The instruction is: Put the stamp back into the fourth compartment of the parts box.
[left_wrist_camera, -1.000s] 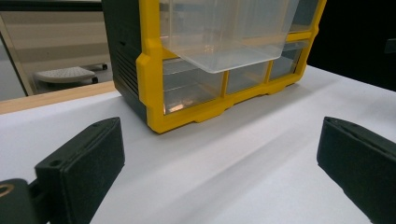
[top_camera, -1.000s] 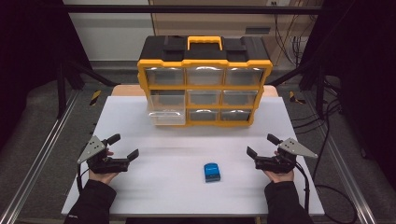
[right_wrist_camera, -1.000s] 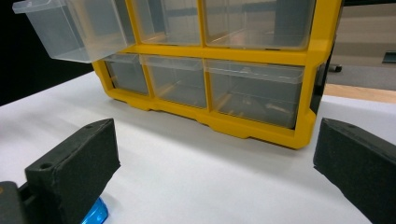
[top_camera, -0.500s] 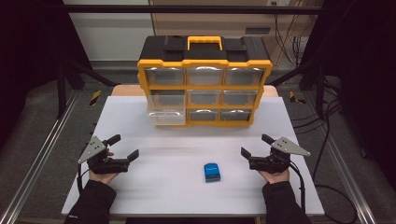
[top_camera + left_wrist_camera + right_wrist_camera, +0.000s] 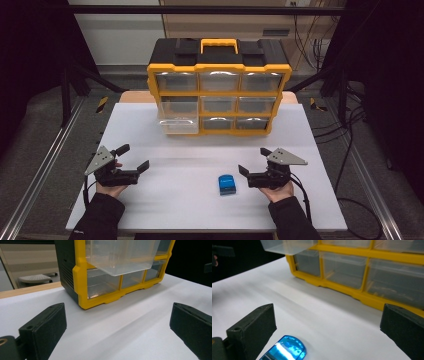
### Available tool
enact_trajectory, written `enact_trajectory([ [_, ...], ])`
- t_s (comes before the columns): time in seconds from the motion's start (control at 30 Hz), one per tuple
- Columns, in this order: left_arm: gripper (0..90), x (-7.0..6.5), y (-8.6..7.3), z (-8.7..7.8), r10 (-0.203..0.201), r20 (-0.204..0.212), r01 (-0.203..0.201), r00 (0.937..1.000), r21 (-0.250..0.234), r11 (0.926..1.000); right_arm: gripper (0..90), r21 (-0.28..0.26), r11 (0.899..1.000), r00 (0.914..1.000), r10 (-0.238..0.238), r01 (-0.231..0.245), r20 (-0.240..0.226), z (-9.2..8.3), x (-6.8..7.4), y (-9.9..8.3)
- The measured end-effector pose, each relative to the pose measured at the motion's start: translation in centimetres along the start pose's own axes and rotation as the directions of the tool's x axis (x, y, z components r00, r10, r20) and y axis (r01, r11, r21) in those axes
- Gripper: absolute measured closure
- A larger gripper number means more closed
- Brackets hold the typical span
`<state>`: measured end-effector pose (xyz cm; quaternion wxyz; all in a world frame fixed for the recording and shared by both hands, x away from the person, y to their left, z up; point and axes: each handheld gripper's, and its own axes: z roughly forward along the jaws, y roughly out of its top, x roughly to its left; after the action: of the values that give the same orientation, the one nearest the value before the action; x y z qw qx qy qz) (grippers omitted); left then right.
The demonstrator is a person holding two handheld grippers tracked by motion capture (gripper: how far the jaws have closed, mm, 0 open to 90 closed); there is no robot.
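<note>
A small blue object lies flat on the white table, toward the front and right of centre; in the right gripper view it sits low, beside the left jaw. My right gripper is open, just to the right of that object, with nothing between its jaws. My left gripper is open near the front left of the table, far from the blue object. A yellow and black drawer cabinet stands at the back. Its middle-left clear drawer is pulled out; the left gripper view has this drawer overhead.
The white table ends at a front edge under the person's sleeves. Metal rails run along the left and right sides. Cables trail on the floor at the right.
My right gripper has moved left toward the blue object and now stands close beside it. The left gripper has stayed put.
</note>
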<state>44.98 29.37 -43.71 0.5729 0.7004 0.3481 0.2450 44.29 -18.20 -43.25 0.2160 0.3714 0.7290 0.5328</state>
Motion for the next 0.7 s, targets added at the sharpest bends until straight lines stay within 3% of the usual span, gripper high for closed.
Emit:
enact_trajectory([
  [0.23,0.6,0.0,0.0,0.1,0.002,-0.002,-0.002,1.0,0.001,1.0,0.5,0.057,0.998,0.9992,-0.02,0.022,-0.033,1.5,2.0,-0.2],
  [0.37,0.6,0.0,0.0,0.1,0.004,-0.004,-0.004,1.0,0.003,1.0,0.4,0.097,0.995,0.999,-0.037,0.039,-0.024,2.4,3.0,-0.4],
  [0.7,0.6,0.0,0.0,0.1,0.007,-0.005,-0.007,1.0,0.006,1.0,1.0,0.208,0.977,0.9986,-0.048,0.051,-0.019,4.3,5.1,-1.0],
])
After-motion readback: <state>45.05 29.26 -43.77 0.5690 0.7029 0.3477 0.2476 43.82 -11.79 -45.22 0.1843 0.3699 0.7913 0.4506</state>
